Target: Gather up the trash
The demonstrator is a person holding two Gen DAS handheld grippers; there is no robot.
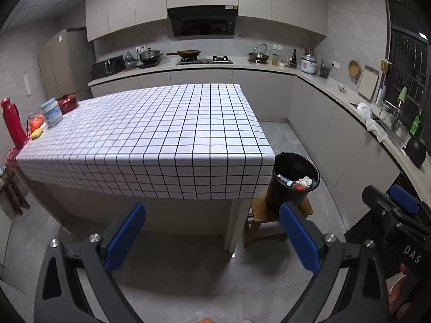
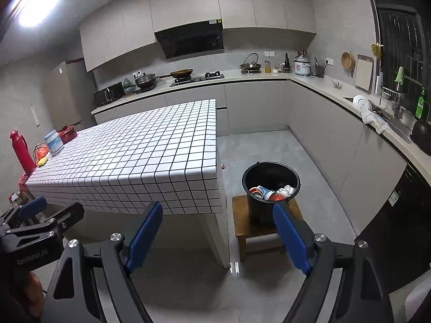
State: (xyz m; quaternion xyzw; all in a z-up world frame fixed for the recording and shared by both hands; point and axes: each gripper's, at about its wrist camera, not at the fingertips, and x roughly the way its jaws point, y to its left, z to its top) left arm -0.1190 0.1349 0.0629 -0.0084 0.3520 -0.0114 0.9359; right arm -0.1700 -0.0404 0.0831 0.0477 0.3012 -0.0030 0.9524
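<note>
Both jaws gape empty; the trash [image 2: 272, 192] lies in the bucket [image 2: 270, 173] beyond them.

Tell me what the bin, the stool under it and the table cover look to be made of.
Bin: probably plastic, matte black, with a thin rolled rim.
Stool: wood, brown and worn-looking, square legs and a plank top.
Table cover: likely vinyl or oilcloth, white with a dark grid; it drapes stiffly over the edge with a slight sheen.

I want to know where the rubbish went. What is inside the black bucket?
Inside the black bucket lie a crushed red, white and blue paper cup and a crumpled white paper. The bucket's wall hides whatever lies underneath them.
</note>
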